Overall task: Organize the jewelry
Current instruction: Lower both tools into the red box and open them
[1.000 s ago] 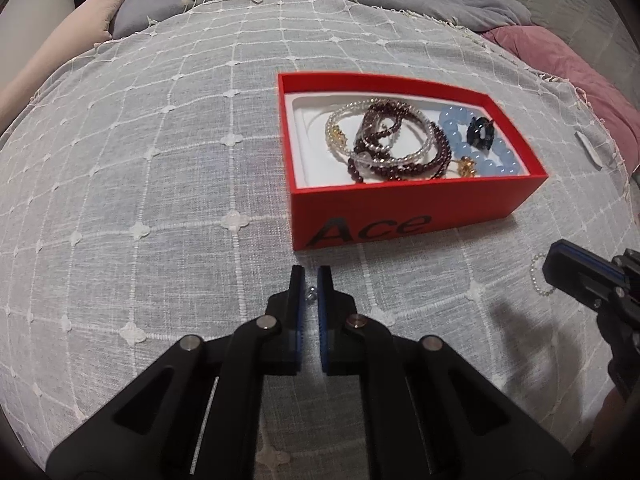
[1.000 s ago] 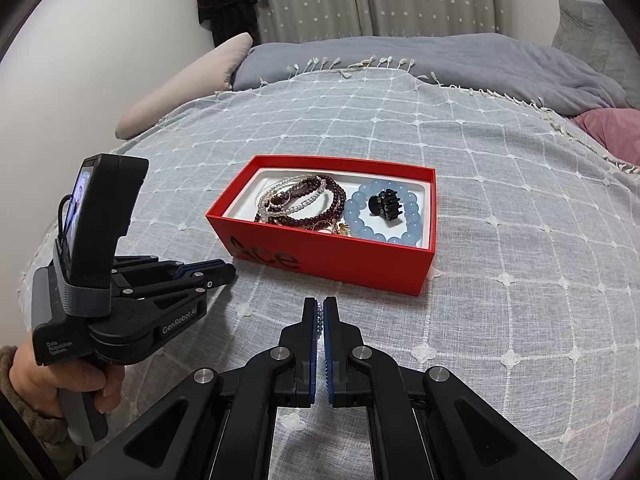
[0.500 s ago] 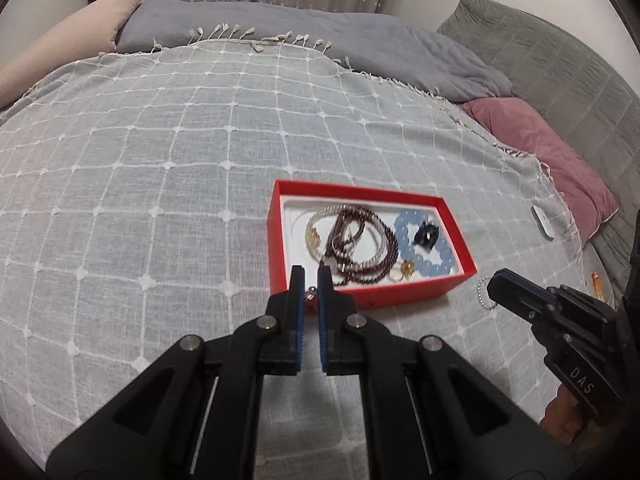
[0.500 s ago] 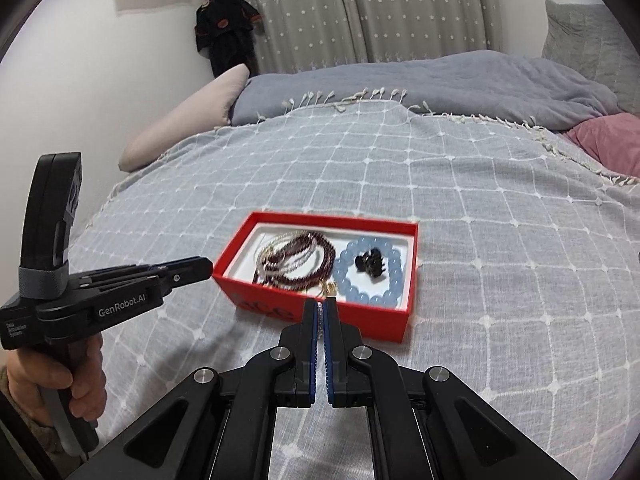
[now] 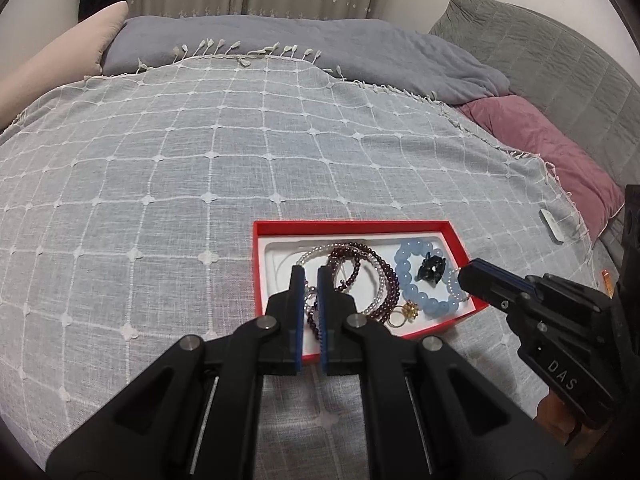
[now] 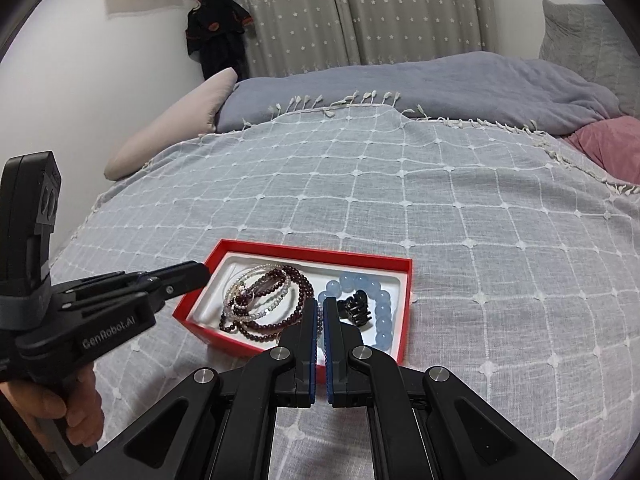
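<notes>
A red box with a white liner lies on the grey checked bedspread. Inside are dark red bead strands, a pale blue bead bracelet, a black hair claw and a gold flower ring. My left gripper hovers over the box's left part, shut on a tiny silvery piece that is hard to make out. My right gripper is above the box's right end, shut on a thin white bead bracelet.
A grey blanket and a beige pillow lie at the far side of the bed. A pink cushion and a small white object are at the right edge. A hand holds the left gripper's handle.
Both grippers rose and tilted up, so the box now sits lower and smaller in view. The right gripper carried the white bead bracelet leftward over the box's right end.
</notes>
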Action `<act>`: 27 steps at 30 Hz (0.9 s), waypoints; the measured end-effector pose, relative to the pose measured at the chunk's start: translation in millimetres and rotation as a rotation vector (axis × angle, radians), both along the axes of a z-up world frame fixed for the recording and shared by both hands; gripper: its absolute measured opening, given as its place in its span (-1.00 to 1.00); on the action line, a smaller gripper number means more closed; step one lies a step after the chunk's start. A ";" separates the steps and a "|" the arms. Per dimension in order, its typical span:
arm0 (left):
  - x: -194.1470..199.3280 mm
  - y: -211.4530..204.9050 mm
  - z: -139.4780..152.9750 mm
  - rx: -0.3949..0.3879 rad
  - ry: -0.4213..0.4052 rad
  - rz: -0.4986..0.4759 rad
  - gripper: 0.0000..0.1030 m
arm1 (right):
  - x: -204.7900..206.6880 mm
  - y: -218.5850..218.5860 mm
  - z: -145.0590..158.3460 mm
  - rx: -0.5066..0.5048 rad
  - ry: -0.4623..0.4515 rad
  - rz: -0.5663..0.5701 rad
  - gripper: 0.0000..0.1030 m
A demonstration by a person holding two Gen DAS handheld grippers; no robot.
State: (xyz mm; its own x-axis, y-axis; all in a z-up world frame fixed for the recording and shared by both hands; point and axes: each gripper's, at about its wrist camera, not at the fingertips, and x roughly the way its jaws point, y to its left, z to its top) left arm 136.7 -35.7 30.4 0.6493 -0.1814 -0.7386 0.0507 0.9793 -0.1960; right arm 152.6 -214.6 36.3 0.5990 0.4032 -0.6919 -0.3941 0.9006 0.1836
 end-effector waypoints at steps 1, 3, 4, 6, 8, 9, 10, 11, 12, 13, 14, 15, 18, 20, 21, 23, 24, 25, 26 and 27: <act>1.3 -0.8 -0.8 0.002 0.000 0.000 -0.87 | 1.9 1.9 -1.3 0.000 0.003 0.002 -0.94; 2.2 -3.1 -1.9 0.012 -0.003 -0.002 -0.87 | 5.3 4.1 -4.0 0.003 0.010 0.002 -0.94; 1.8 -4.0 -2.8 0.017 -0.004 -0.004 -0.87 | 7.0 4.0 -5.3 0.004 0.011 0.000 -0.94; 1.8 -4.6 -4.9 0.021 -0.003 -0.006 -0.87 | 8.5 3.4 -7.8 0.009 0.014 -0.004 -0.93; 2.1 -2.9 -5.5 0.015 -0.001 0.000 -0.86 | 11.0 -0.6 -9.2 0.033 0.021 -0.015 -0.91; 2.0 -1.9 -5.3 0.012 0.000 0.006 -0.81 | 12.5 -4.1 -9.4 0.055 0.028 -0.026 -0.83; 1.9 -1.4 -5.3 0.009 0.001 0.008 -0.74 | 13.5 -6.4 -9.3 0.069 0.034 -0.030 -0.81; 1.8 -0.3 -5.3 0.005 0.000 0.010 -0.71 | 14.0 -8.7 -8.8 0.079 0.038 -0.037 -0.80; 1.2 0.6 -5.0 0.001 -0.001 0.013 -0.66 | 13.9 -10.8 -8.0 0.082 0.036 -0.044 -0.80; 1.4 1.0 -5.0 -0.002 0.001 0.014 -0.64 | 13.0 -11.3 -6.8 0.082 0.032 -0.046 -0.80; 1.2 1.7 -4.9 -0.006 0.003 0.014 -0.64 | 12.5 -11.8 -6.1 0.081 0.031 -0.048 -0.79; 0.8 2.3 -4.5 -0.008 0.005 0.015 -0.64 | 11.9 -12.4 -5.4 0.083 0.030 -0.048 -0.79; -1.7 6.0 -0.2 -0.016 -0.002 0.020 -0.60 | 10.2 -12.6 -2.7 0.081 0.027 -0.055 -0.75; -6.9 10.4 5.9 -0.017 -0.018 0.032 -0.41 | 6.6 -12.6 1.5 0.072 0.020 -0.053 -0.70; -10.9 12.8 9.3 -0.016 -0.032 0.043 -0.18 | 3.5 -12.8 4.6 0.072 0.013 -0.048 -0.68; -19.0 17.0 14.4 -0.019 -0.061 0.063 0.14 | -3.4 -13.8 10.9 0.065 -0.005 -0.042 -0.64; -23.4 19.0 16.7 -0.022 -0.071 0.072 0.19 | -8.7 -14.4 14.7 0.063 -0.016 -0.039 -0.60; -25.8 19.8 17.9 -0.025 -0.073 0.075 0.19 | -11.9 -15.6 16.6 0.064 -0.019 -0.039 -0.58; -28.8 20.9 19.2 -0.027 -0.071 0.077 0.19 | -16.2 -17.1 18.5 0.072 -0.019 -0.038 -0.53; -32.0 21.9 20.1 -0.029 -0.070 0.080 0.19 | -19.7 -18.6 19.6 0.079 -0.017 -0.037 -0.40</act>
State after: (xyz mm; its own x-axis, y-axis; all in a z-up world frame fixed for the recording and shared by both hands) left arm 104.7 -13.8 50.5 0.7127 -0.1471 -0.6858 -0.0129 0.9748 -0.2226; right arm 132.9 -233.2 55.9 0.6262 0.4336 -0.6479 -0.3642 0.8975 0.2485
